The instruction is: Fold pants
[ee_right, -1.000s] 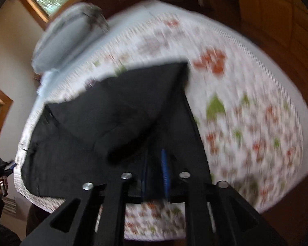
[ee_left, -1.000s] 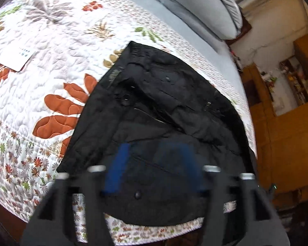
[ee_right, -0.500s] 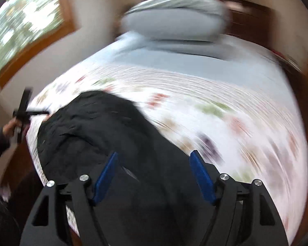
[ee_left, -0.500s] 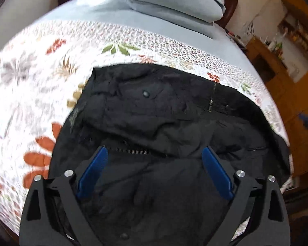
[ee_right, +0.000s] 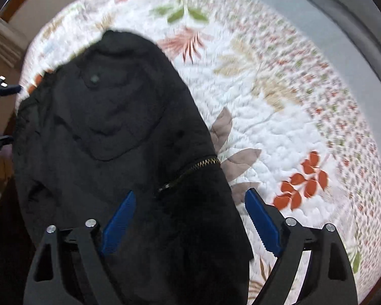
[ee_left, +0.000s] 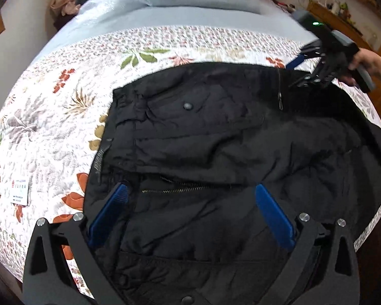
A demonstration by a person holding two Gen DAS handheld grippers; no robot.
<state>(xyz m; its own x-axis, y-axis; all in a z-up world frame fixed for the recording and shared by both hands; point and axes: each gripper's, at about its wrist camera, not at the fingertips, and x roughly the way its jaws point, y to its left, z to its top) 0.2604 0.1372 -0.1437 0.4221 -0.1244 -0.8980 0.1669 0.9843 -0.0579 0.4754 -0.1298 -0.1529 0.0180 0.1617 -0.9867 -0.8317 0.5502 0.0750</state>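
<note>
While the pants lie folded on the quilt near the bed's edge, the left gripper hangs over them, jaws opening wide, nothing pinched. The right gripper also opens above the pants' edge by a zipper; blur there, but its pads seem clear of cloth.

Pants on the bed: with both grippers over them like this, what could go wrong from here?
1. The black pants lie bunched and creased, so a fold made now would likely trap the wrinkles.
2. Their near edge sits at the edge of the floral quilt; a pull this way might drag them off the bed.
3. The left gripper and right gripper are opening, nothing pinched; closing here could snag the zipper.
</note>
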